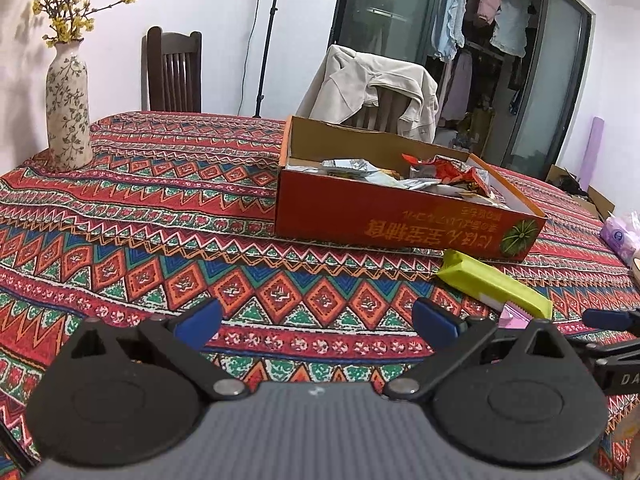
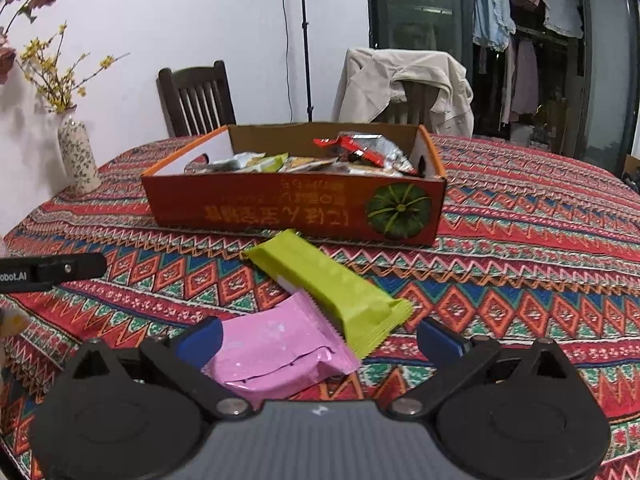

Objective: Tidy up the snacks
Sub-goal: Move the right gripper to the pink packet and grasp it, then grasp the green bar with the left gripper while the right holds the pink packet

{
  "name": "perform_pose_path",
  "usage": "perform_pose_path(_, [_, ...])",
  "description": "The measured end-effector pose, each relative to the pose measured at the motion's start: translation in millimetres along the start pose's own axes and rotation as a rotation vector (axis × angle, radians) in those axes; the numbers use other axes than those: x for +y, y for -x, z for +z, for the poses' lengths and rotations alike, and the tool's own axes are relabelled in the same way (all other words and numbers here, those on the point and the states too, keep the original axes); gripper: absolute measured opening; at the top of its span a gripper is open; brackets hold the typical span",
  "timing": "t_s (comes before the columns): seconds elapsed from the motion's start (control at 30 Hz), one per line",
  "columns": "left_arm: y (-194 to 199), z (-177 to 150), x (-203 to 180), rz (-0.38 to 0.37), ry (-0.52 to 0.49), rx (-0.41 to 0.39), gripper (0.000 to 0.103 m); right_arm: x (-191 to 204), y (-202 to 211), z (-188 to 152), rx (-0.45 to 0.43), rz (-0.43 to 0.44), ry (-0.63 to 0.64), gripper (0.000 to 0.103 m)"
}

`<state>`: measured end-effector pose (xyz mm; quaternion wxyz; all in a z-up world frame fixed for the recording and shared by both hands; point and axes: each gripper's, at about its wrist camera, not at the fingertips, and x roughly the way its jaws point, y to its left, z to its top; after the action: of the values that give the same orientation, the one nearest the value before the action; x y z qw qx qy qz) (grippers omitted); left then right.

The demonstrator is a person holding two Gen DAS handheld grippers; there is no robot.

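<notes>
Sitting already inside the orange box (image 2: 296, 216) are most of the snacks (image 2: 320, 160), a loose pile of silver, pale and red packets, so I judge that the larger part of the sorting is done. Two packets are waiting outside on the table (image 2: 520, 280), on the patterned cloth just in front of the near wall of the box: a green bar (image 2: 328, 284) and a pink packet (image 2: 276, 352), the green one lying partly over the pink one. The right tongs (image 2: 320, 340) are standing wide open, with the pink packet lying between the blue tips and not yet gripped. The left tongs (image 1: 316, 320) are also open and holding nothing, over bare cloth to the left of the green bar (image 1: 492, 284). What is remaining, it seems, is to lift these two into the box.
</notes>
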<state>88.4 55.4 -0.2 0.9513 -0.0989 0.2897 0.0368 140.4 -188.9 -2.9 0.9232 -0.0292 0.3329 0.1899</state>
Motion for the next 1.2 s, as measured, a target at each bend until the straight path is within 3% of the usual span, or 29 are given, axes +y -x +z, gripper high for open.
perform_pose_path(0.23, [-1, -4, 2, -0.004, 0.007, 0.011, 0.103, 22, -31, -3, 0.084, 0.013, 0.023, 0.103])
perform_pose_path(0.63, [5, -7, 9, 0.008, 0.026, 0.009, 0.103, 27, -30, -13, 0.075, 0.025, 0.093, 0.103])
perform_pose_path(0.77, [6, -8, 8, 0.011, 0.027, 0.008, 0.103, 26, -22, -15, 0.063, 0.034, 0.098, 0.087])
perform_pose_path(0.93, [11, -9, 5, 0.013, 0.021, 0.002, 0.103, 23, -12, -17, 0.045, 0.045, 0.096, 0.077])
perform_pose_path(1.2, [15, -8, -5, 0.016, 0.009, 0.001, 0.103, 15, 7, -16, -0.013, 0.049, 0.081, 0.076])
